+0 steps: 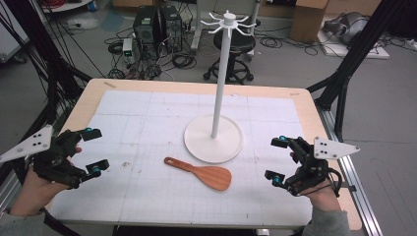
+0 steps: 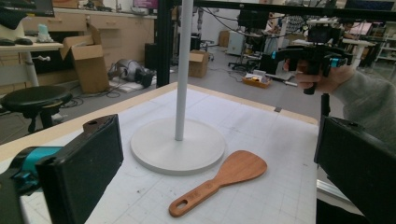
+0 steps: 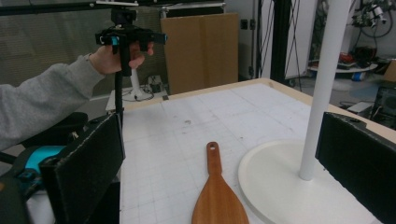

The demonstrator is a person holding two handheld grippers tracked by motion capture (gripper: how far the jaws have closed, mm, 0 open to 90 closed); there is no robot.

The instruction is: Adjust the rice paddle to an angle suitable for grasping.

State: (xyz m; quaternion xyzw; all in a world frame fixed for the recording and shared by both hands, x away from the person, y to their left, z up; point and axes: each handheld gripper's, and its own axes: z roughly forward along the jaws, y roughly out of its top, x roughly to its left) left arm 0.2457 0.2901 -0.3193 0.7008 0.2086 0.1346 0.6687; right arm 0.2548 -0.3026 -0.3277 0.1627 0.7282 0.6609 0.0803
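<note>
One wooden spatula [image 1: 201, 173], two grippers, one stand [image 1: 214, 137].

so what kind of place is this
Most likely a robotics lab or workshop: a gridded work table inside a black frame, computer towers with tangled cables on the floor, and cardboard boxes around.

The spatula [image 1: 201, 174] is reddish-brown wood, and the stand [image 1: 214, 139] beside it is plain white. The mat [image 1: 147, 128] is white with a faint grey grid, edged by the pale tan table [image 1: 88, 96]. Both grippers [image 1: 96, 151] [image 1: 277, 160] are black with teal accents and grey plates.
</note>
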